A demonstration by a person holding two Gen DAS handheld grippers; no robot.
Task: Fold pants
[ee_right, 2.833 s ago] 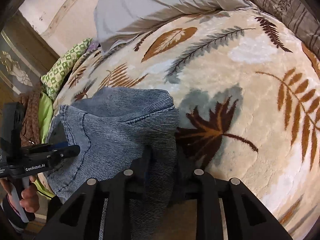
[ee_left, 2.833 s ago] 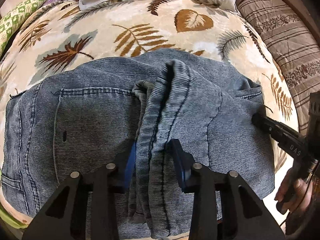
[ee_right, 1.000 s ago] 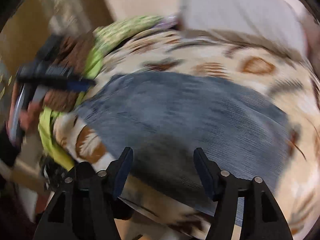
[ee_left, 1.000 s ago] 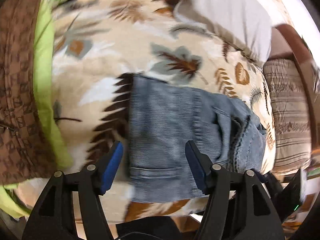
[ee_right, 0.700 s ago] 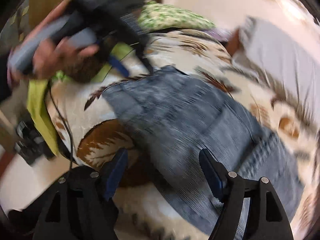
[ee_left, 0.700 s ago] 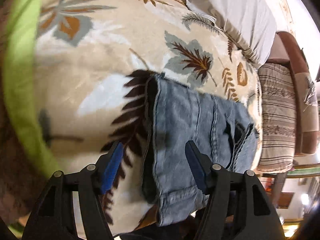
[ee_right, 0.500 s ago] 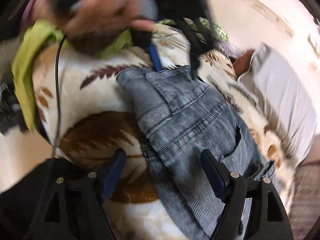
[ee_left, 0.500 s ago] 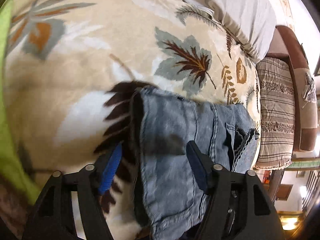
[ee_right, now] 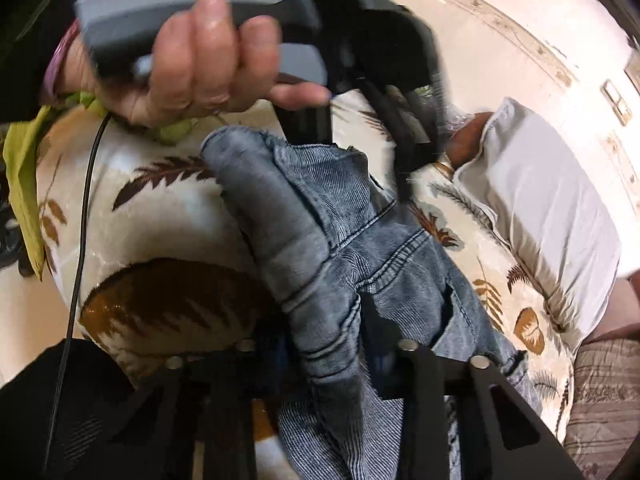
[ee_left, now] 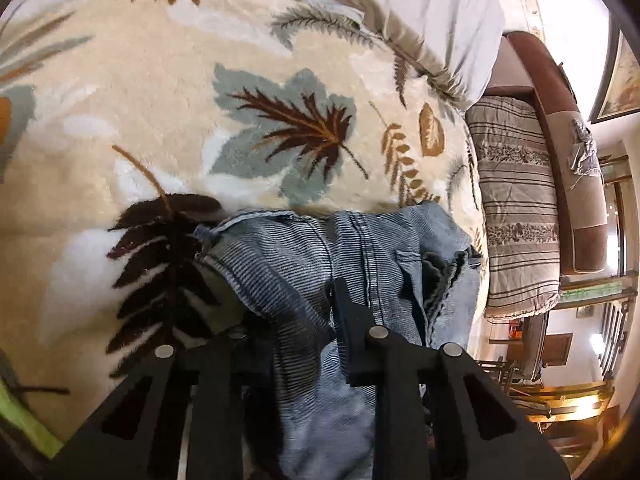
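The blue denim pants (ee_left: 344,264) lie folded on the leaf-patterned blanket (ee_left: 160,80). My left gripper (ee_left: 296,320) is shut on the near edge of the pants, with denim bunched between its fingers. In the right wrist view the pants (ee_right: 360,248) rise in a thick fold, and my right gripper (ee_right: 324,340) is shut on that fold. The left gripper's body and the hand holding it (ee_right: 192,52) fill the top of the right wrist view, right above the pants' far corner.
A white pillow (ee_left: 420,12) lies at the head of the bed. A striped cushion (ee_left: 516,208) sits beside the bed at right. A green cloth (ee_right: 24,168) hangs at the bed's left edge. A black cable (ee_right: 80,240) hangs from the hand.
Both grippers were open above the folded pants half a second ago. Both have closed on the denim's near edge, and the fabric now bunches up between the fingers.
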